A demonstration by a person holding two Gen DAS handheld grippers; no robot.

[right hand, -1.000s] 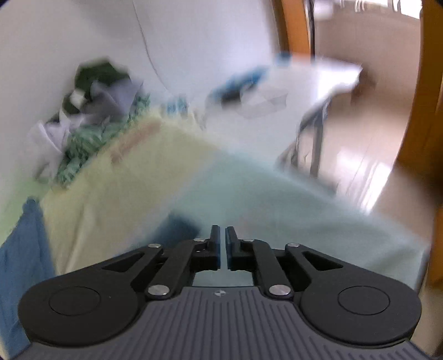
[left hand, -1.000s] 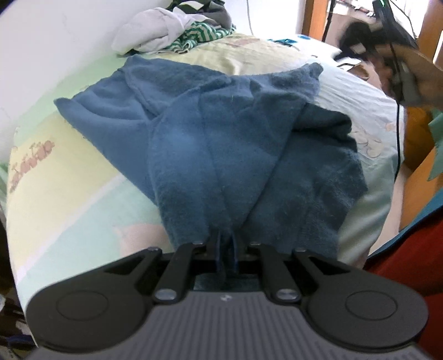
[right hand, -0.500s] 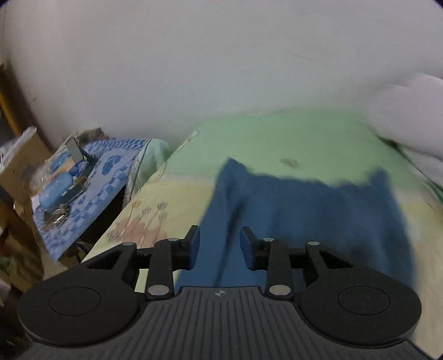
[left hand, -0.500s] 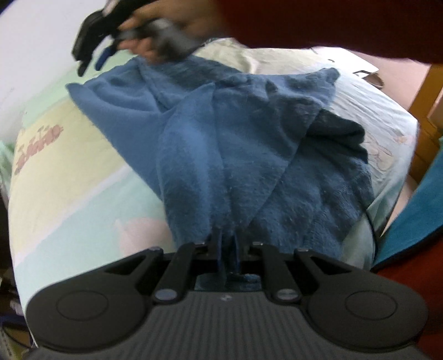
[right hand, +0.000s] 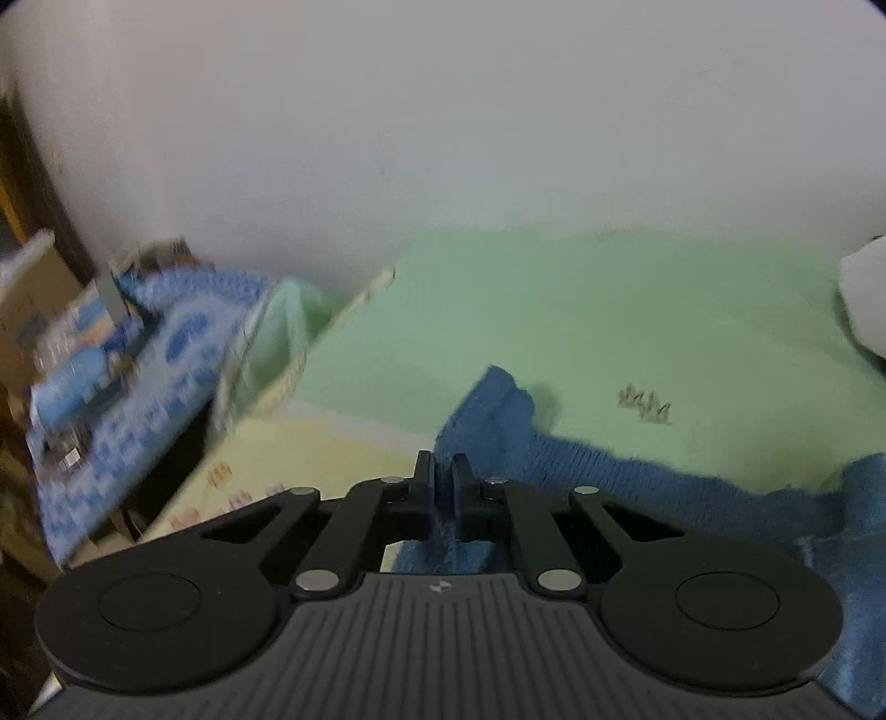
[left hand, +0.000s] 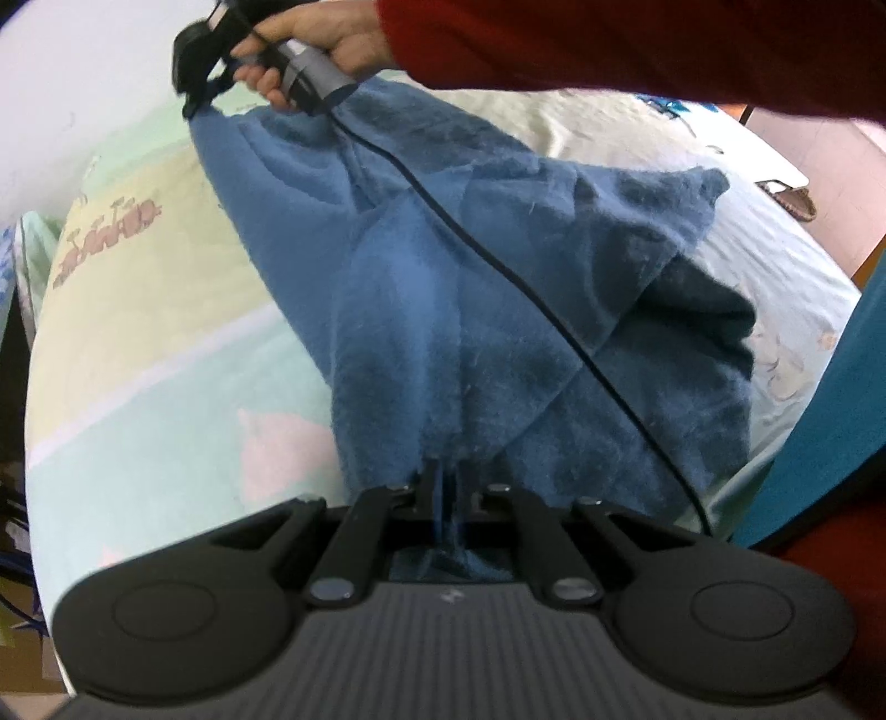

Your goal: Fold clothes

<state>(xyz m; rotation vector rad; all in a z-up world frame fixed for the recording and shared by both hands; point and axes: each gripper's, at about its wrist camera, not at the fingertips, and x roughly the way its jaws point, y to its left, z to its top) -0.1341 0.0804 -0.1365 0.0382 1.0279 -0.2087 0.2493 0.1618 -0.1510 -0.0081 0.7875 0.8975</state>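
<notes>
Jaws of left gripper [left hand: 447, 487] clamped on near edge of blue towel [left hand: 498, 310], which lies rumpled across the bed [left hand: 166, 343], one corner flopped toward the bed's right edge. Right gripper [right hand: 443, 479] jaws closing, towel's far-left corner pinched between them, near the bed's wall-side edge. Hand [left hand: 310, 41] in red sleeve [left hand: 637, 50] holds it; black cable [left hand: 526, 288] trails over towel.

1. One blue towel [left hand: 498, 310] lay on the bed.
2. One bed [left hand: 166, 343] carried it.
3. Two grippers were there: left gripper [left hand: 449, 487], right gripper [right hand: 443, 476].
4. One black cable [left hand: 554, 310] crossed the towel.
</notes>
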